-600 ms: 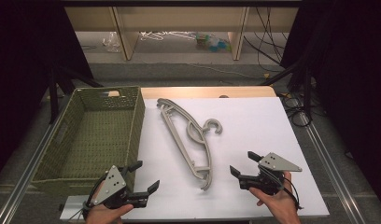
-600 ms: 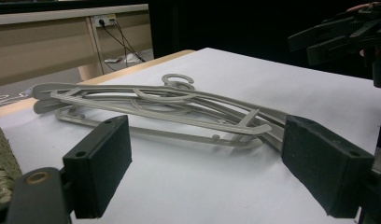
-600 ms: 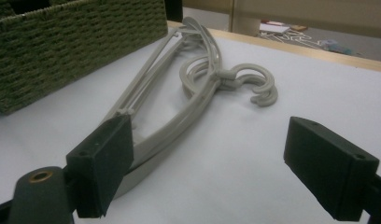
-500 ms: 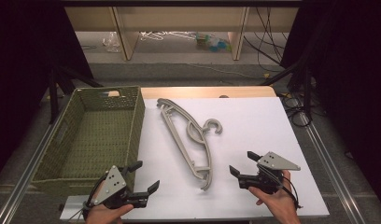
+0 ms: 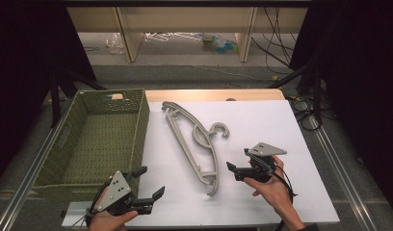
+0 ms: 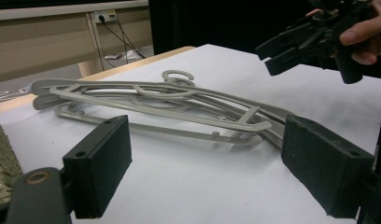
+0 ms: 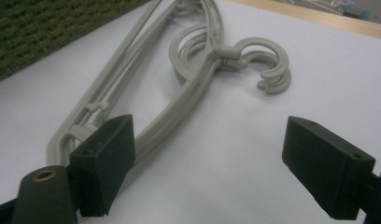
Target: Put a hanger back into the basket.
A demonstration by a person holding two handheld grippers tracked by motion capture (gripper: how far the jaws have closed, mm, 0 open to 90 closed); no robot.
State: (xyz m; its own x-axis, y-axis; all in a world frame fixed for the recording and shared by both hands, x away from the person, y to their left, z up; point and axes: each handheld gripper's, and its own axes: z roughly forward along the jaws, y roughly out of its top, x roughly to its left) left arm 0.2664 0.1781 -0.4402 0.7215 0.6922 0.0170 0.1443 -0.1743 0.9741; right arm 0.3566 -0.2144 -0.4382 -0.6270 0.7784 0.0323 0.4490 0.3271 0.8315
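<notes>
Both the left gripper [image 5: 149, 186] and the right gripper [image 5: 239, 165] are hovering with jaws apart and empty beside the grey hangers [image 5: 194, 142] lying on the white tabletop [image 5: 281, 125].

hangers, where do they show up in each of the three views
High view: the grey hangers lie stacked mid-table on the white sheet, right of the green basket.
Left gripper view: they stretch across the middle, beyond that gripper's open fingers.
Right gripper view: they run from top centre to lower left, hooks at upper right.
Shared landmark: the curled hooks, also at and.
</notes>
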